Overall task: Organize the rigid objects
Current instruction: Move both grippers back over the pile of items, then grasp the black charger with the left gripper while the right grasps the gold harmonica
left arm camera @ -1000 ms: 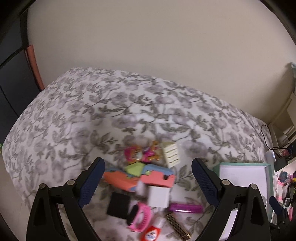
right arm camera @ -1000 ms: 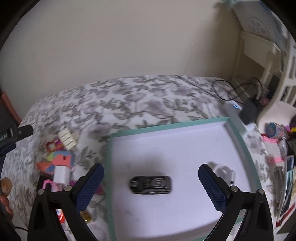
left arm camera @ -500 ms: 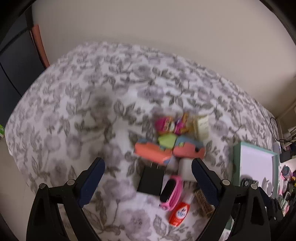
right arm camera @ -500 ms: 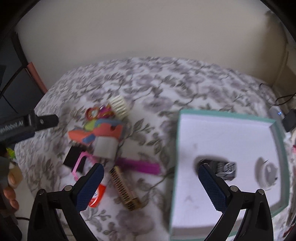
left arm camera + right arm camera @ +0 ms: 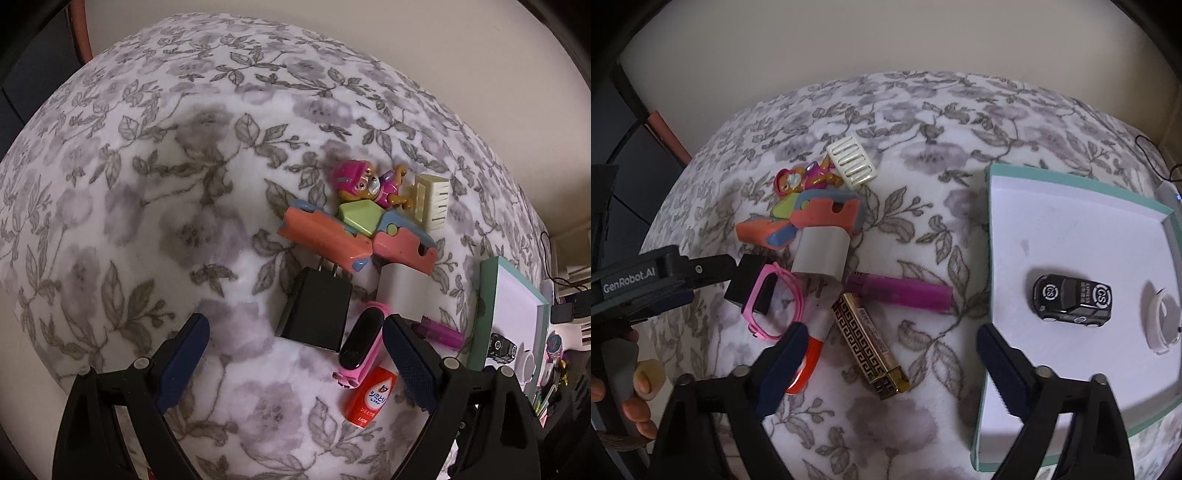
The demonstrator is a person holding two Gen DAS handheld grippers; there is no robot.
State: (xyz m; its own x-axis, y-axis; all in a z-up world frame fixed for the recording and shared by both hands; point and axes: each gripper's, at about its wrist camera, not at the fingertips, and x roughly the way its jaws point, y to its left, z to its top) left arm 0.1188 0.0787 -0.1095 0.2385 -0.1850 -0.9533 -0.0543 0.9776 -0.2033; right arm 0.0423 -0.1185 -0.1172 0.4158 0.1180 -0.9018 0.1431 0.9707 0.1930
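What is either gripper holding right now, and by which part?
Nothing. The left gripper and right gripper both stand open above the pile; the right's jaws have just been closing, with nothing between them.

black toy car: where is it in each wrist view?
Left wrist: black toy car at far right edge, in the teal-rimmed tray, beside the right finger.
Right wrist: black toy car right of centre on the tray's white floor.
Shared landmark: purple lighter lying beside the tray.

Both tongs [image 5: 295, 339] [image 5: 888, 349] have dropped toward the clutter, right narrowing emptily.
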